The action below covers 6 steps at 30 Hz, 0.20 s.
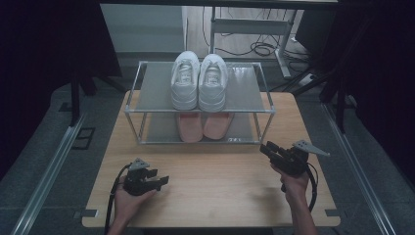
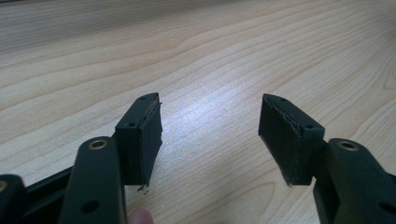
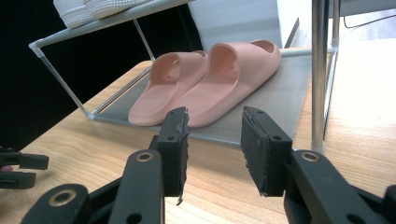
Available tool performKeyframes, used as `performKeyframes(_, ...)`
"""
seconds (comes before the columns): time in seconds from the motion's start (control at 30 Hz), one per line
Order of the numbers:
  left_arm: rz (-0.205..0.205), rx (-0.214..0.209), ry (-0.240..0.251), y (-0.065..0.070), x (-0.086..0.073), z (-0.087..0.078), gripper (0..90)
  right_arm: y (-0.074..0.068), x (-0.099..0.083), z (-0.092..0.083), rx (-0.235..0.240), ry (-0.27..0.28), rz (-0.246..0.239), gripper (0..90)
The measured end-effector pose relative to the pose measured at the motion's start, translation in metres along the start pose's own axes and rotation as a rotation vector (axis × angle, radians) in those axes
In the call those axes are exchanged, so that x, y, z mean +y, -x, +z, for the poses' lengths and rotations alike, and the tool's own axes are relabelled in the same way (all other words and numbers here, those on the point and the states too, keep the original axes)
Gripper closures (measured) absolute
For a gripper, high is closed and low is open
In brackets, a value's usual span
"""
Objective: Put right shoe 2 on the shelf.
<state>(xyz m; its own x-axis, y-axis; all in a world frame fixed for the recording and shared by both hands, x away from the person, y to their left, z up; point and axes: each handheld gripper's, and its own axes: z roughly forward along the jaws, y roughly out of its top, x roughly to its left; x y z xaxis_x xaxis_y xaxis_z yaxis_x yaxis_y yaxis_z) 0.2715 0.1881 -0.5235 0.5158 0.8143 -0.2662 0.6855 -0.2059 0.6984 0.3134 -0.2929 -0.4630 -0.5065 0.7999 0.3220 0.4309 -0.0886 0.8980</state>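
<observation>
Both pairs of jaws are standing spread and empty, the right gripper [image 3: 212, 140] facing the untouched pink slippers [image 3: 205, 81] on the rack's lower shelf [image 3: 280, 100], the left gripper [image 2: 210, 135] idling over the bench [image 2: 196, 56].

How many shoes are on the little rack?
4. Two white sneakers stand side by side on the top shelf; two pink slides lie side by side on the bottom shelf. None seem hidden.
</observation>
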Motion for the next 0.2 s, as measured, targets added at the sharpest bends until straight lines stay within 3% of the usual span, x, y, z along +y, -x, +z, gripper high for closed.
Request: performKeyframes(0.2, -0.002, 0.004, 0.000, -0.0014, 0.0004, 0.0004, 40.0, 0.0017, -0.0017, -0.0016, 0.001, 0.001, 0.003, 59.2)
